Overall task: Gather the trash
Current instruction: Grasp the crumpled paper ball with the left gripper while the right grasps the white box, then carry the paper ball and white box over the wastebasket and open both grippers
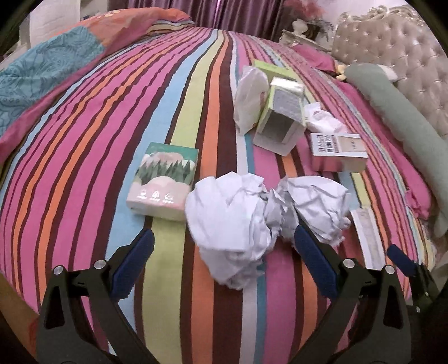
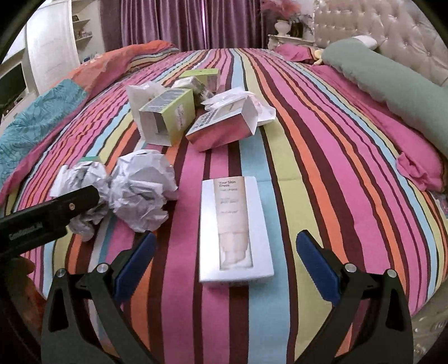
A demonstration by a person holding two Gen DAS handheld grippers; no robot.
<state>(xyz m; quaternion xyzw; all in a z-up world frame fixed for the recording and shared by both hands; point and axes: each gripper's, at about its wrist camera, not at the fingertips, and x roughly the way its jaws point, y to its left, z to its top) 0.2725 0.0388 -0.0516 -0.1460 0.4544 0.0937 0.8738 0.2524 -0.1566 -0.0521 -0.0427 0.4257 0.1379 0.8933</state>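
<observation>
Trash lies on a striped bedspread. My left gripper is open, its blue pads either side of a crumpled white paper ball; a second paper ball lies just right of it. Both balls show in the right wrist view. My right gripper is open around the near end of a flat white skincare box. A box with a forest picture, an open green box, a pink-sided box and a plastic bag lie further back.
A green bolster pillow and a tufted headboard are at the right. A folded quilt lies at the far left. Purple curtains hang behind the bed. The left gripper's body shows at the left edge.
</observation>
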